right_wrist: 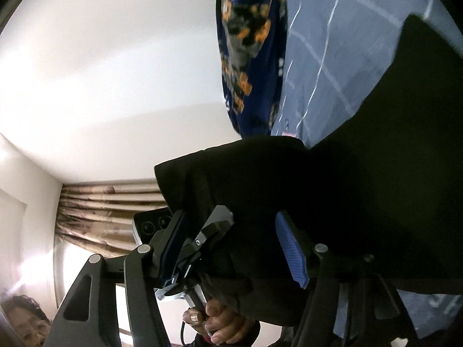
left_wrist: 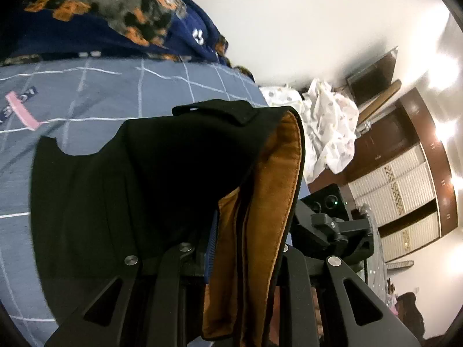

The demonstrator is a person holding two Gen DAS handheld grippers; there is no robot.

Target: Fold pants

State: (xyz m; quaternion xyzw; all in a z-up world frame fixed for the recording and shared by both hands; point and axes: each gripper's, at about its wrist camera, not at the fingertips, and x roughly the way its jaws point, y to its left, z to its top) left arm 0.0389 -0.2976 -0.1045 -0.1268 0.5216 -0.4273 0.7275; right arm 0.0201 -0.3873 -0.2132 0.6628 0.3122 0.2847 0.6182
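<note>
Over the bed (left_wrist: 86,110), with its grey-blue sheet crossed by thin white lines, the black pants (left_wrist: 139,179) hung lifted between the two tools. Seen from the left wrist, the left tool (left_wrist: 211,248) was pressed nearly together on the waistband, its blue ribbed pad just showing at the edge of the cloth. The tan lining of the waistband (left_wrist: 277,179) was turned outward and ran down along the right side of the bunched fabric. Dark cloth covered most of the middle of that view and hid the fingertips themselves.

From the right wrist, the right tool (right_wrist: 231,248) stood spread, its jaws apart. A blue ribbed pad (right_wrist: 290,251) lay bare on the right finger, and the other finger stood clear to the left. Black fabric of the pants (right_wrist: 332,196) draped over and beyond the right finger, but the pads did not press on it. Whether cloth touched the right pad I could not tell. Below it, a hand (right_wrist: 214,321) gripped the handle of another black device, probably the other tool.

A dark blue blanket with orange and grey flowers (left_wrist: 115,14) lay at the head of the bed. Crumpled white cloth with small dots (left_wrist: 330,133) sat beyond the bed's edge, near brown wardrobe doors (left_wrist: 405,188). A brown striped curtain (right_wrist: 101,211) hung by a pale wall.
</note>
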